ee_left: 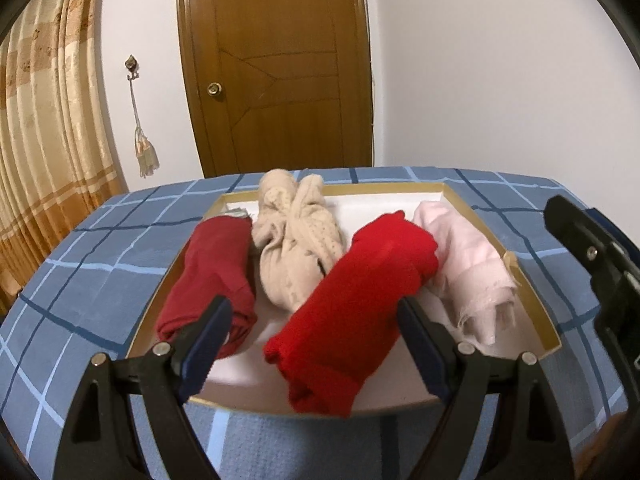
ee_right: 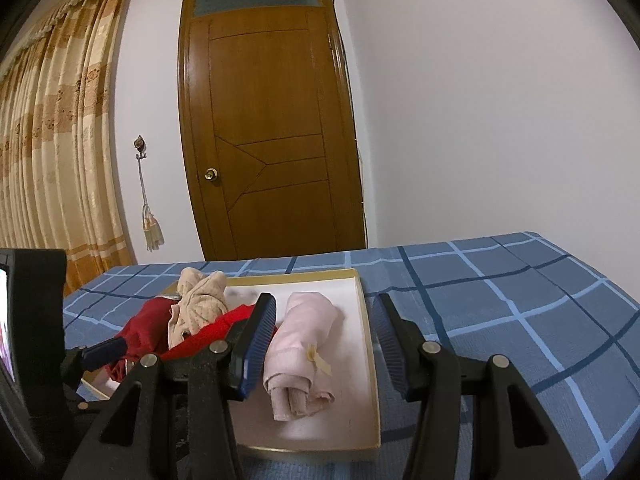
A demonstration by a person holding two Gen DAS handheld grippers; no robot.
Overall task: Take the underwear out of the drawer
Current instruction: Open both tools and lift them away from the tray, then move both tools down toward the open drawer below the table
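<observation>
A shallow drawer tray (ee_left: 380, 189) (ee_right: 304, 275), white inside with a gold rim, lies on a blue checked cover. It holds rolled underwear: dark red (ee_left: 212, 264), beige (ee_left: 296, 240) (ee_right: 200, 304), bright red (ee_left: 360, 292) (ee_right: 224, 322) and pale pink (ee_left: 464, 264) (ee_right: 300, 344). My left gripper (ee_left: 314, 308) is open over the tray's near edge. The bright red roll lies between its fingers, clear of the left pad. My right gripper (ee_right: 326, 304) is open too. The pink roll sits below it, close beside the left finger (ee_right: 256, 344).
The blue checked cover (ee_left: 100, 264) (ee_right: 500, 300) spreads widely around the tray, most of it to the right. Behind stand a white wall, a brown wooden door (ee_right: 272, 140) and a striped curtain (ee_right: 52, 152). The right gripper's body (ee_left: 592, 248) shows at the edge of the left wrist view.
</observation>
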